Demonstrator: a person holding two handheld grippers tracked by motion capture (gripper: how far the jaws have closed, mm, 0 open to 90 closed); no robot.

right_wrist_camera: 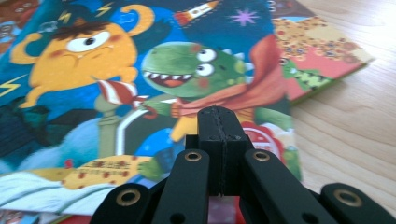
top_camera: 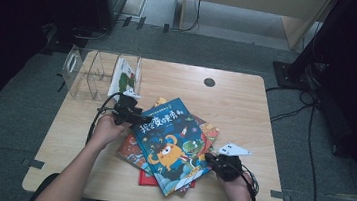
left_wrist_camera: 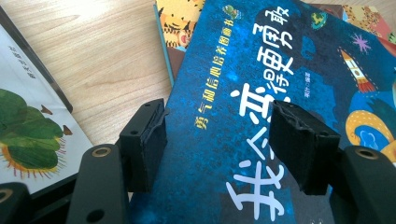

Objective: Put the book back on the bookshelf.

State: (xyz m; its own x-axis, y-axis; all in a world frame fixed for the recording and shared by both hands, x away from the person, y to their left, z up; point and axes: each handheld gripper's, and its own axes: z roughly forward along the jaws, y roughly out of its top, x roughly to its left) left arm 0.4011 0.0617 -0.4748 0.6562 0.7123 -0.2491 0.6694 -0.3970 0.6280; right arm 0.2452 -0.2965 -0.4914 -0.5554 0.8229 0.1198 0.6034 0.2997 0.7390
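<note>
Your two tongs sit at either end of the blue picture book [top_camera: 174, 143] on the pale wooden table [top_camera: 246, 107].

Left of your left gripper [top_camera: 133, 117] stands a clear plastic rack [top_camera: 89, 73] at the table's far left corner, with a white book [top_camera: 124, 79] upright in it. That gripper's jaws are spread, one either side of the blue book's top corner, pads not pressing it. The book lies on top of a loose pile of other picture books [top_camera: 208, 131], which fans out between your two grippers. Your right gripper [top_camera: 209, 158] has its jaws pressed together, resting at the book's lower right corner; whether its tips pinch the cover edge is hard to tell. A round cable hole [top_camera: 209, 82] lies beyond it. Grey carpet [top_camera: 19, 114] surrounds the table, with cables [top_camera: 309, 124] on the right and dark furniture behind.
</note>
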